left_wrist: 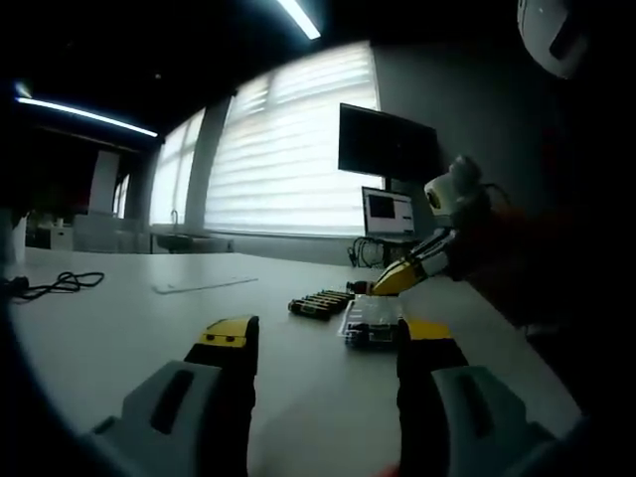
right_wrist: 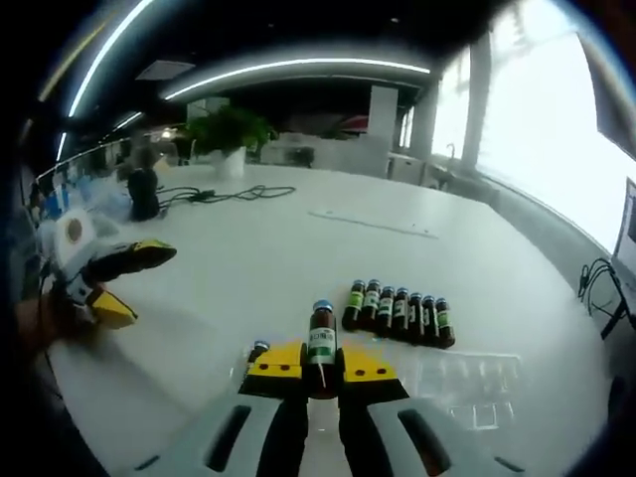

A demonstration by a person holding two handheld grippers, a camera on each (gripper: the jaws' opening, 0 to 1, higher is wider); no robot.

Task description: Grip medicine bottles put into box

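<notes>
The right gripper [right_wrist: 321, 370] is clamped on a brown medicine bottle [right_wrist: 321, 348] with a blue cap, held upright above the white table [right_wrist: 258, 268]; just beyond lies a row of bottles [right_wrist: 399, 313], with the clear plastic box [right_wrist: 462, 388] beside it; the left gripper [left_wrist: 326, 348] hangs over the table with jaws apart, holding nothing; farther off, a black cable [right_wrist: 224, 194] and a potted plant [right_wrist: 231, 134].
</notes>
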